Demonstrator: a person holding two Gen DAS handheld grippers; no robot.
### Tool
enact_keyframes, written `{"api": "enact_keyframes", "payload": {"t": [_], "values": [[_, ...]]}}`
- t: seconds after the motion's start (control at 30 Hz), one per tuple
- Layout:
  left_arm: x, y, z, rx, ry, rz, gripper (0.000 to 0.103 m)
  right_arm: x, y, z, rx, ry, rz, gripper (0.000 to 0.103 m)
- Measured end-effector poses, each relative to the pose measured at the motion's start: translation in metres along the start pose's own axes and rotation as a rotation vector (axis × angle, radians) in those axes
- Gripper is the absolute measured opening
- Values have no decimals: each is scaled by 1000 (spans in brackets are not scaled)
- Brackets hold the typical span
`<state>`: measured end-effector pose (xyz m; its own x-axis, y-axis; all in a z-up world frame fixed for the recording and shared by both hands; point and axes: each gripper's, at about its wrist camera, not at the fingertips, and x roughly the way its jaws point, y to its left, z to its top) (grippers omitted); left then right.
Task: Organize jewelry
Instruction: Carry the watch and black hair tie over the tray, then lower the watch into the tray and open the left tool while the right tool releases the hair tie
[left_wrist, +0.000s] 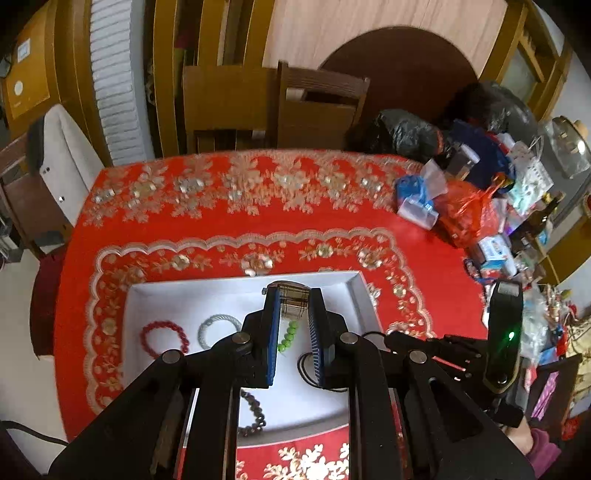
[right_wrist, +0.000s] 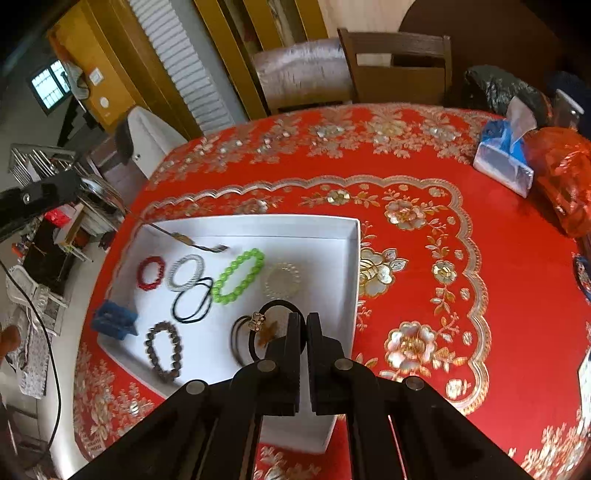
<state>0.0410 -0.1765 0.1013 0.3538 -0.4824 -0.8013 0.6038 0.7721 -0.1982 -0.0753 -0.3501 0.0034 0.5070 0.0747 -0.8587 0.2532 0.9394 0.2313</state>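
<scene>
A white shallow box (right_wrist: 352, 258) on the red tablecloth holds several pieces: a red bead bracelet (right_wrist: 150, 272), a white bracelet (right_wrist: 185, 272), a green bead bracelet (right_wrist: 239, 276), a clear bracelet (right_wrist: 282, 280), black hair ties (right_wrist: 192, 300), a dark bead bracelet (right_wrist: 164, 350) and a blue clip (right_wrist: 114, 319). My left gripper (left_wrist: 293, 295) is shut on a metal watch (left_wrist: 291, 301), held over the box (left_wrist: 155, 291); the watch band (right_wrist: 192, 242) hangs above the box's far left. My right gripper (right_wrist: 303, 321) is shut and empty over the box's near edge, by a black tie with a gold charm (right_wrist: 258, 321).
The red embroidered tablecloth (right_wrist: 424, 240) covers a round table. Plastic bags and clutter (left_wrist: 469, 206) crowd its right side, with a blue-white pack (right_wrist: 506, 162). Wooden chairs (right_wrist: 399, 66) stand at the far edge.
</scene>
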Motion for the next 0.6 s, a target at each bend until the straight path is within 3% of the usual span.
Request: {"api": "enact_keyframes", "payload": {"t": [0.17,0.37,0.5,0.6], "values": [[50,-1,-34,-28,130,20,14,29,-5,7,-26,64,-2,3],[80,0,-86,-43,245,42,14,54,-3,7,-91,120,-25,3],[86,-4,-99,-45,255,48,14,68,-1,4,-111,140,-37,3],[87,-9,-102,-37,242,63,14,74,3,3,-157,127,-106,3]]}}
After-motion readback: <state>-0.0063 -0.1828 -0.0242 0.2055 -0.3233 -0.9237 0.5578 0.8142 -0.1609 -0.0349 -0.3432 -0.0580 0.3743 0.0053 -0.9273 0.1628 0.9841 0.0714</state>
